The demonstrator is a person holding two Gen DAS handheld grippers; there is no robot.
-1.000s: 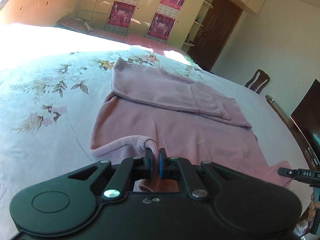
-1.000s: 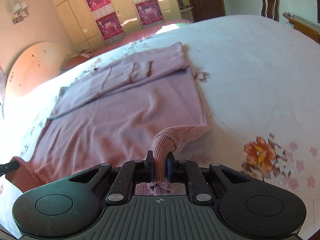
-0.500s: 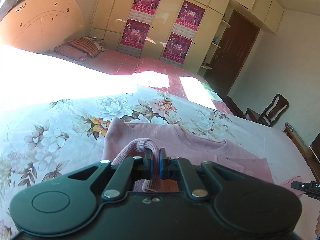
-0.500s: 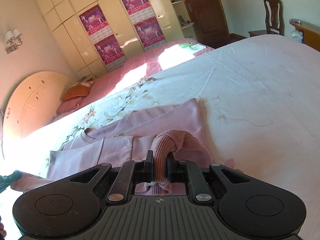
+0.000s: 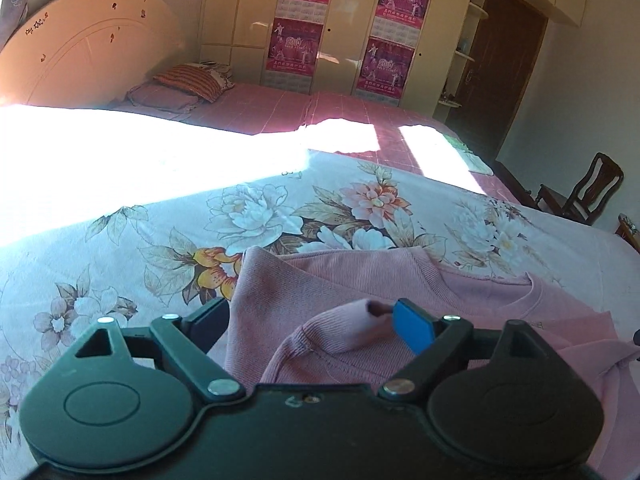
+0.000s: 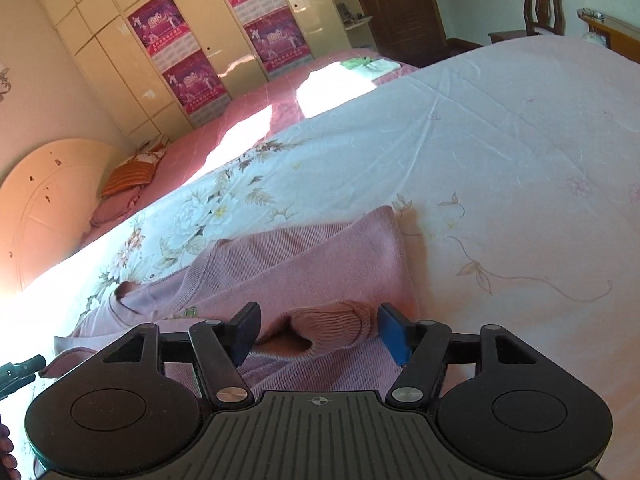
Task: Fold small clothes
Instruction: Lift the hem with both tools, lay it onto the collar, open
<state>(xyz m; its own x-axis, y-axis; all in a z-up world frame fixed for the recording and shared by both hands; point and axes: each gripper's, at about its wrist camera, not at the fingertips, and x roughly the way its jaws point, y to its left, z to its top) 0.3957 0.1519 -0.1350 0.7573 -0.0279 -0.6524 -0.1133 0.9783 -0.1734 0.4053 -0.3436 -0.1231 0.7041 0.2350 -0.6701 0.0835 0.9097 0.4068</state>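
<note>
A pink ribbed sweater (image 5: 360,276) lies folded on the flowered bedsheet (image 5: 256,216), its bottom hem brought up near the neckline. My left gripper (image 5: 310,326) hovers just over it with its jaws opening wide. The hem corner (image 5: 344,332) lies loose between them, beside the blue pad (image 5: 412,330). In the right wrist view my right gripper (image 6: 320,332) is also opening over the sweater (image 6: 320,256). The other ribbed hem corner (image 6: 332,326) rests slack between its fingers (image 6: 244,332). The left gripper's tip (image 6: 20,368) shows at the left edge.
A second bed (image 5: 320,108) with a pink cover and pillows (image 5: 192,84) stands beyond. Behind it are a rounded headboard (image 5: 92,48), a wardrobe with posters (image 5: 300,20) and a dark door (image 5: 504,64). A wooden chair (image 5: 588,188) stands at the right.
Both grippers carried the hem corners forward across the sweater toward its neckline, folding it over. Both then opened and let the hem drop.
</note>
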